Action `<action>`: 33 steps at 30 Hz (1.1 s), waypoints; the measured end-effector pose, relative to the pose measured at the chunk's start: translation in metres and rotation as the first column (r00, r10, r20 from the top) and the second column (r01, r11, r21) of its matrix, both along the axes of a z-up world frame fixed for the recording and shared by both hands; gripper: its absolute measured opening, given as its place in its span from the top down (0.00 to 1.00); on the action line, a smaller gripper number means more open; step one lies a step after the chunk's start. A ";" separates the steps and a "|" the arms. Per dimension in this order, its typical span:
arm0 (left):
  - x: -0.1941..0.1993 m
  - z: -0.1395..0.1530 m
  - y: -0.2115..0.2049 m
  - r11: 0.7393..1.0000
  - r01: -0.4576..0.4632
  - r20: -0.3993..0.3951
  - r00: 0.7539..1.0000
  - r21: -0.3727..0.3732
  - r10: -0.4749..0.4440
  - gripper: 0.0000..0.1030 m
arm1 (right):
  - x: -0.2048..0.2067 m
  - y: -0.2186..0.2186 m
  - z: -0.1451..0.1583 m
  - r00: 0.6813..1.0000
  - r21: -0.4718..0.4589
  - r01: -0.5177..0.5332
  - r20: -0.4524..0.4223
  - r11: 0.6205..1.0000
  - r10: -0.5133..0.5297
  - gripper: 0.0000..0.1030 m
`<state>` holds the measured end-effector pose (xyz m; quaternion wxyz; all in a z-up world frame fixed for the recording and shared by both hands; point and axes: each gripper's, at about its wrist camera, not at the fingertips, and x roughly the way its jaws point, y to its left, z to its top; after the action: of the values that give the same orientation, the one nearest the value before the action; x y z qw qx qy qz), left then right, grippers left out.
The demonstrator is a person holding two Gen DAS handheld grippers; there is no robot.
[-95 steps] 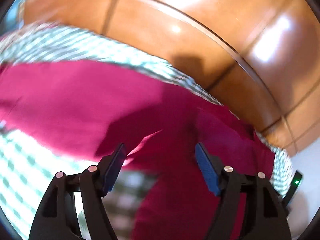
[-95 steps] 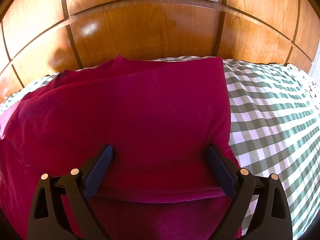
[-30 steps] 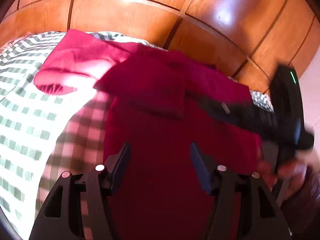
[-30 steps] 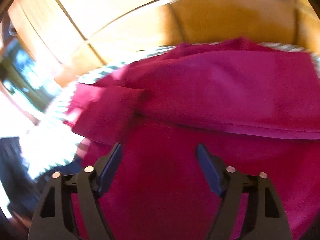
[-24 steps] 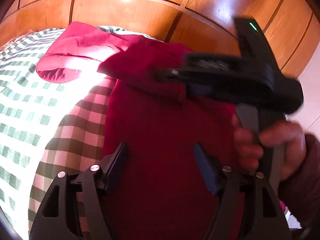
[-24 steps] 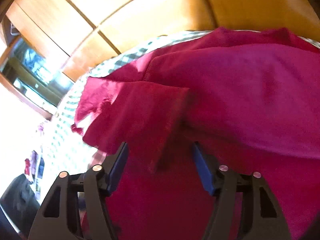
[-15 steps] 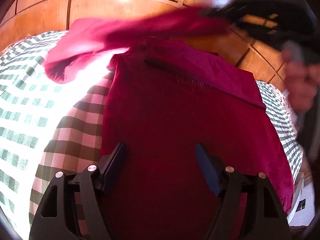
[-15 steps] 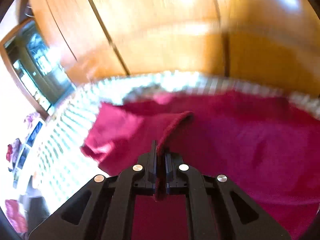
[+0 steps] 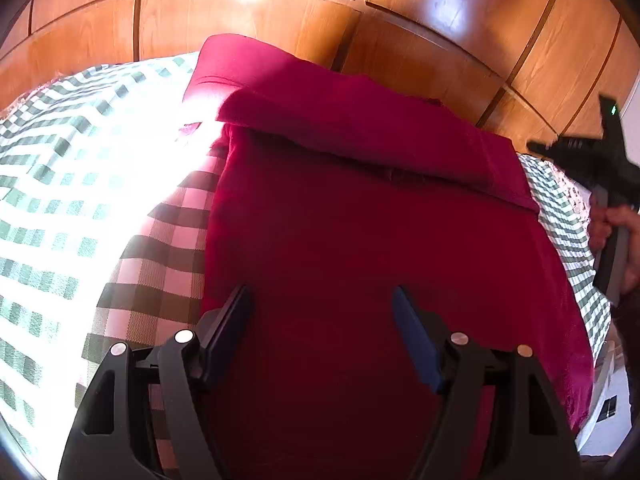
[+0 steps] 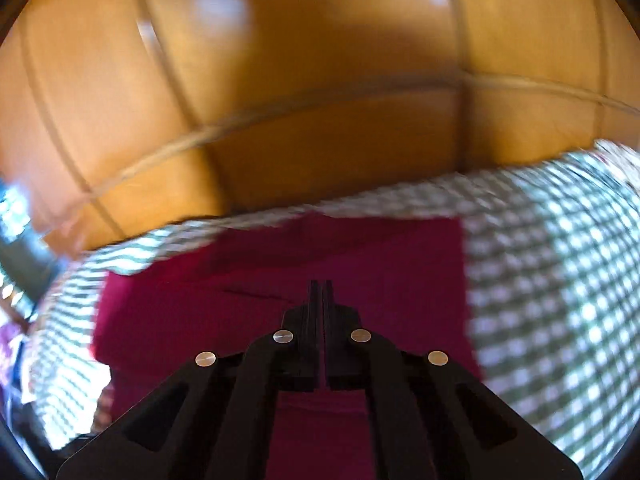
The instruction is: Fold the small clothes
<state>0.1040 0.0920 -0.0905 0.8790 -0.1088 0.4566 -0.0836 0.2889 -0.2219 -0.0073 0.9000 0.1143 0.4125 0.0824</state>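
While the crimson sweater lies flat on the checked bedspread, sleeve folded across its top, our left gripper hovers wide open; our right gripper is pinched closed, apparently empty. We should seize the hem squarely.

Green-checked bedcover against wooden panelled wall.

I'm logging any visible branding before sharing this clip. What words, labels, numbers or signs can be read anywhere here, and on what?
None: no readable text in either view.
Red garment: no tag, print or logo shows.
Checked bedcover: pattern only.
Wooden panels: bare.
Left hand-held gripper: plain.
Right hand-held gripper: plain; in the left wrist view its body carries a small green light, no lettering. The right wrist view is motion-blurred.
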 end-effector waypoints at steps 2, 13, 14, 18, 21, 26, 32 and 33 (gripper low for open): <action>0.000 0.000 -0.001 1.000 0.000 -0.001 1.000 0.004 0.000 0.30 | 0.003 -0.021 -0.022 0.997 0.057 0.036 -0.068 0.998 -0.032 1.00; 0.002 -0.003 -0.007 1.000 -0.004 0.004 1.000 0.019 0.004 0.29 | -0.007 0.012 -0.049 0.990 0.257 -0.069 -0.105 0.964 0.099 0.42; 0.002 -0.003 -0.008 1.000 -0.004 0.005 1.000 0.021 0.004 0.29 | -0.005 0.024 -0.051 0.986 0.259 -0.093 -0.110 0.961 0.125 0.42; 0.001 -0.004 -0.008 1.000 -0.002 0.007 1.000 0.022 0.002 0.28 | 0.006 0.069 -0.066 0.965 0.200 -0.167 -0.166 0.965 0.202 0.69; -0.001 -0.004 -0.006 1.000 -0.002 0.010 1.000 0.007 0.002 0.28 | 0.008 0.086 -0.054 0.967 0.109 -0.196 -0.143 0.974 0.211 0.92; -0.002 -0.005 -0.005 1.000 -0.009 0.014 1.000 0.000 0.009 0.27 | -0.007 0.054 0.017 0.985 0.072 -0.168 0.062 0.983 0.163 0.93; -0.001 -0.003 -0.003 1.000 -0.018 -0.004 1.000 -0.007 0.018 0.27 | 0.006 -0.006 -0.007 1.000 0.015 -0.017 -0.020 1.000 0.018 0.93; 0.000 0.000 0.001 0.999 -0.029 -0.015 0.999 -0.028 0.029 0.27 | 0.008 -0.009 -0.016 0.999 -0.001 0.000 -0.039 1.000 0.000 0.93</action>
<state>0.1043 0.0927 -0.0905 0.8752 -0.1283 0.4601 -0.0763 0.2969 -0.2312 -0.0230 0.8919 0.1156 0.4299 0.0800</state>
